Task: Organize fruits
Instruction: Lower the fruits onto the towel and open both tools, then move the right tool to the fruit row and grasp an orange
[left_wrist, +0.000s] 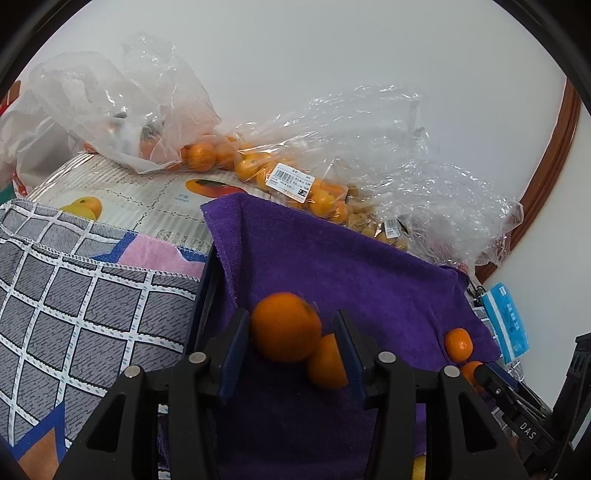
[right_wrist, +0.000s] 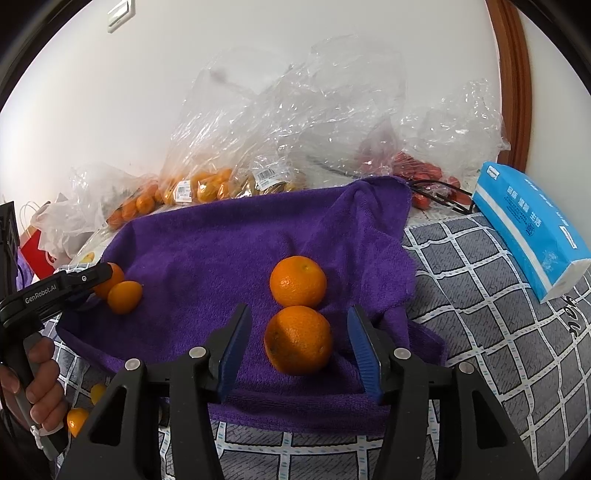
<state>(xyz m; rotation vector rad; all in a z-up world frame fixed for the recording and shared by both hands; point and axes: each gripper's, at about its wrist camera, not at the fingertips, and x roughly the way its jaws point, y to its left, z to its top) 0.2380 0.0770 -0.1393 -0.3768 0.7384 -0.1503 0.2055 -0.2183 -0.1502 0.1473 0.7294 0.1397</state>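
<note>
1. Purple towel (right_wrist: 229, 236) is spread over the checked cloth (right_wrist: 487, 295). I judge it a sorting pad: the soft nap would keep round fruit from rolling off.

2. Right gripper (right_wrist: 298, 345): jaws open, blue pads clear of the near orange (right_wrist: 298, 339) on both sides. The orange sits on the towel between them, not gripped. A 2nd orange (right_wrist: 298, 281) lies just behind, touching or nearly so. The pair looks deliberately grouped.

3. Left gripper (left_wrist: 291, 345): jaws open. An orange (left_wrist: 286, 326) lies between the pads, close against the left pad, with a gap to the right pad. It is slightly blurred, so whether the left pad touches it I cannot tell. A smaller orange (left_wrist: 327, 363) sits just beside it, partly hidden by the right pad.

4. Seen from the right wrist, the left gripper (right_wrist: 79, 282) reaches in from the towel's left edge, a hand (right_wrist: 38, 384) on its handle. So there are 2 groups of 2, well apart on the towel.

5. Unsorted stock is at the back by the wall: clear plastic bags (right_wrist: 280, 122) with small oranges (left_wrist: 201, 155), price labels still on. 1 bag holds something red, unclear what.

6. Tissue pack (right_wrist: 532, 229) lies on the checked cloth, off the towel. 2 stray oranges (right_wrist: 75, 421) sit low, near the hand.

7. Judgement: both oranges are set down, so more fruit from the bags is likely next.
</note>
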